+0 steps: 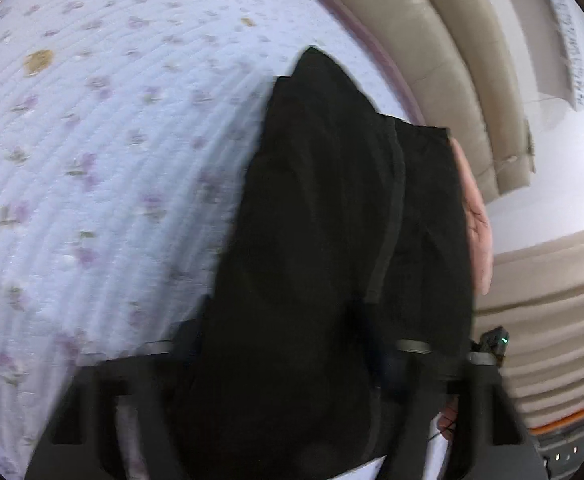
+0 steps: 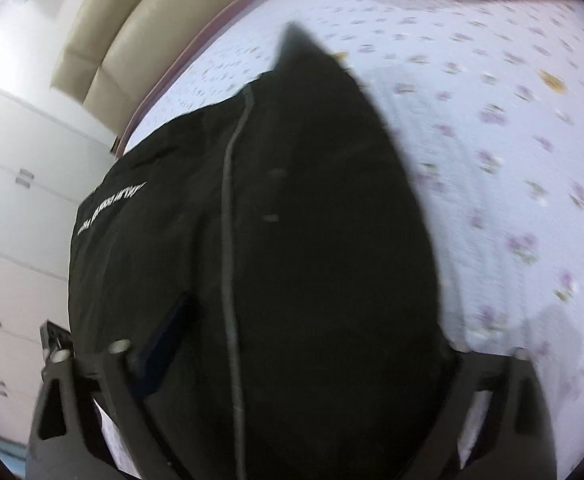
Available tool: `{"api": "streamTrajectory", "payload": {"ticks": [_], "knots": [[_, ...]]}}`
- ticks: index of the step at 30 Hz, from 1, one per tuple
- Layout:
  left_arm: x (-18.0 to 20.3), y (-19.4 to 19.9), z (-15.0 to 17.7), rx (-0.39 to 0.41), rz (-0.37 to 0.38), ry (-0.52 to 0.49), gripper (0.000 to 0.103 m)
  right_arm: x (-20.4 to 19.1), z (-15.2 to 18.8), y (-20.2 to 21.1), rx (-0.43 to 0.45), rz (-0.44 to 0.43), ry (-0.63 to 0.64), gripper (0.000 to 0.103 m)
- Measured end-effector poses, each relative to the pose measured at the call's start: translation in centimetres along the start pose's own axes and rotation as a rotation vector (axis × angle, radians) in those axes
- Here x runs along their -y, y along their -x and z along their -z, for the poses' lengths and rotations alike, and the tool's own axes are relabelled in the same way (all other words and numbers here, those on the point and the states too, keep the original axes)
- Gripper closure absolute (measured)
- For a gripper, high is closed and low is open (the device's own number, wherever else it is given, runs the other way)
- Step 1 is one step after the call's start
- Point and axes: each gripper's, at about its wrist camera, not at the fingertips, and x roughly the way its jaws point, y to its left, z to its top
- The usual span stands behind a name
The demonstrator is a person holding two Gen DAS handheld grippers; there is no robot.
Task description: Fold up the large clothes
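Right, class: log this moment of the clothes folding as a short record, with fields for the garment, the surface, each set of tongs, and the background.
garment: black garment, bunched and draped over both sets of tongs; pale lettering near one edge
surface: floral quilted bedspread
left tongs: tips buried in the cloth; open or shut cannot be told
right tongs: likewise hidden by cloth
background: beige padded headboard, white drawers
image quality: motion blur

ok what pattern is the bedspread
White quilted bedspread with small purple flowers, clearest in the left wrist view.
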Motion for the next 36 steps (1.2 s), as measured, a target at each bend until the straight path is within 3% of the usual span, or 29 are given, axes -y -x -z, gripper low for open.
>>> {"api": "streamTrajectory", "payload": {"ticks": [3, 4, 5, 7, 10, 14, 16, 18, 20, 21, 22, 23, 25, 31, 36], "knots": [[2.5, 0.9, 0.5, 0.061, -0.064, -0.111, 0.066, -0.7, 0.2, 0.8, 0.026, -0.002, 0.036, 0.024], [3.5, 1.2, 0.7, 0.082, -0.088, -0.158, 0.07, -1.0, 0.4, 1.2, 0.037, -0.003, 0.051, 0.035], [4.8, 1.5, 1.0, 0.107, -0.119, -0.213, 0.071, -1.4, 0.6, 1.7, 0.048, 0.0, 0.07, 0.045], [6.5, 1.7, 1.5, 0.127, -0.177, -0.284, 0.072, -2.3, 0.9, 2.3, 0.061, 0.031, 0.101, 0.05], [5.7, 0.7, 0.8, 0.088, -0.181, -0.235, 0.065, -2.2, 0.4, 1.8, 0.041, 0.041, 0.092, 0.045], [4.0, -0.5, -0.6, 0.041, -0.107, -0.149, 0.05, -0.7, -1.0, -0.3, -0.021, -0.042, 0.006, 0.028], [3.7, -1.2, -1.5, 0.004, -0.066, -0.114, 0.04, 0.2, -1.7, -1.5, -0.057, -0.08, -0.035, 0.024], [2.6, -2.2, -2.5, -0.05, -0.013, -0.045, 0.036, 0.9, -2.2, -2.2, -0.062, -0.112, -0.086, 0.023], [1.9, -2.3, -2.8, -0.048, 0.013, -0.006, 0.045, 0.5, -2.3, -2.0, -0.044, -0.091, -0.103, 0.027], [2.3, -1.9, -2.6, -0.034, 0.008, -0.016, 0.061, -0.6, -2.1, -1.6, -0.031, -0.065, -0.069, 0.033], [2.9, -0.8, -2.2, -0.004, -0.012, -0.044, 0.07, -1.3, -1.7, -0.6, -0.015, -0.043, -0.028, 0.046], [3.8, -0.1, -1.7, 0.018, -0.031, -0.069, 0.073, -2.4, -1.4, 0.2, 0.005, -0.016, 0.01, 0.054], [6.1, 1.7, -0.5, 0.076, -0.065, -0.121, 0.077, -4.9, -0.7, 2.1, 0.051, 0.044, 0.08, 0.061], [13.0, 10.3, 2.7, 0.218, -0.052, -0.313, 0.081, -10.6, 2.4, 8.0, 0.132, 0.069, 0.166, 0.065], [15.1, 18.0, 7.1, 0.249, -0.026, -0.401, 0.082, -13.4, 6.5, 14.4, 0.155, 0.057, 0.183, 0.065]]}}
